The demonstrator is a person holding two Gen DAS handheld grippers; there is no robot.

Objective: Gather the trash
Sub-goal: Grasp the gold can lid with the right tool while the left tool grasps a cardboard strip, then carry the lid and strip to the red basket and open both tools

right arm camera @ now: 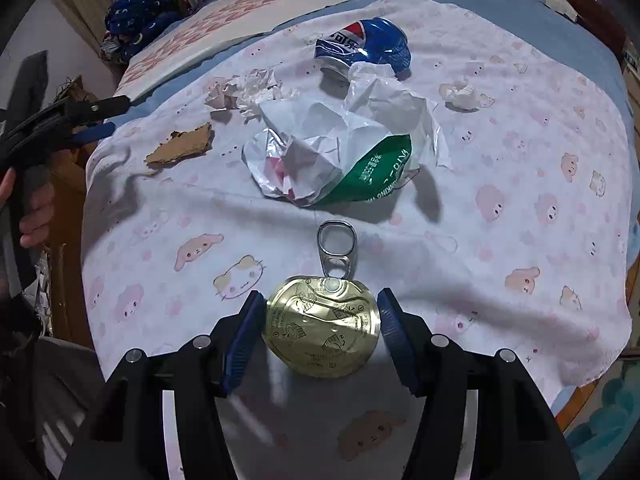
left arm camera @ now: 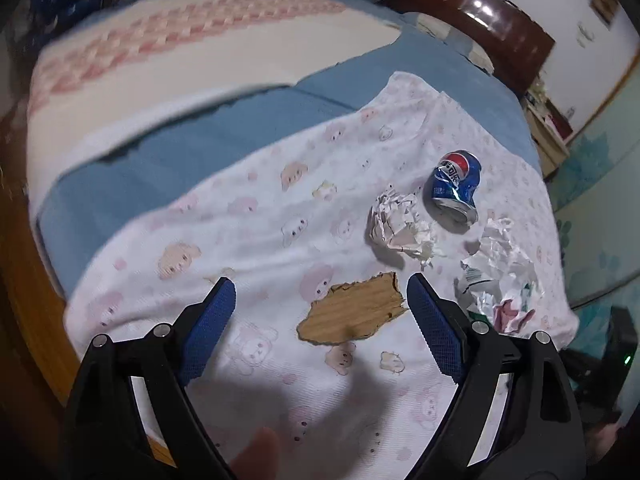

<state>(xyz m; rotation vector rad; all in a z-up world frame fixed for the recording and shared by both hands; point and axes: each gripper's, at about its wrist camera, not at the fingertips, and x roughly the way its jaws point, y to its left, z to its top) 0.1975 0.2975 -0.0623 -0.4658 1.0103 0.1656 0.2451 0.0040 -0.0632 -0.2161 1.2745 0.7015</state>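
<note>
Trash lies on a pink patterned cloth [right arm camera: 520,240] on a bed. My right gripper [right arm camera: 322,316] is open, its blue pads on either side of a gold can lid [right arm camera: 322,328] with a pull ring; touching or not, I cannot tell. Beyond it are a crumpled white and green plastic bag [right arm camera: 340,152], a crushed blue Pepsi can [right arm camera: 364,44], paper wads [right arm camera: 248,88] and a torn cardboard scrap [right arm camera: 180,146]. My left gripper [left arm camera: 320,300] is open, just short of the cardboard scrap [left arm camera: 354,314]. The Pepsi can [left arm camera: 456,184], a paper wad [left arm camera: 400,224] and the bag [left arm camera: 500,272] lie to its right.
A small paper wad [right arm camera: 464,94] lies at the cloth's far right. A blue sheet [left arm camera: 180,160] and a folded pink-checked blanket [left arm camera: 160,60] cover the bed behind. A dark wooden headboard [left arm camera: 480,16] stands at the back. The bed's wooden edge [left arm camera: 24,260] runs along the left.
</note>
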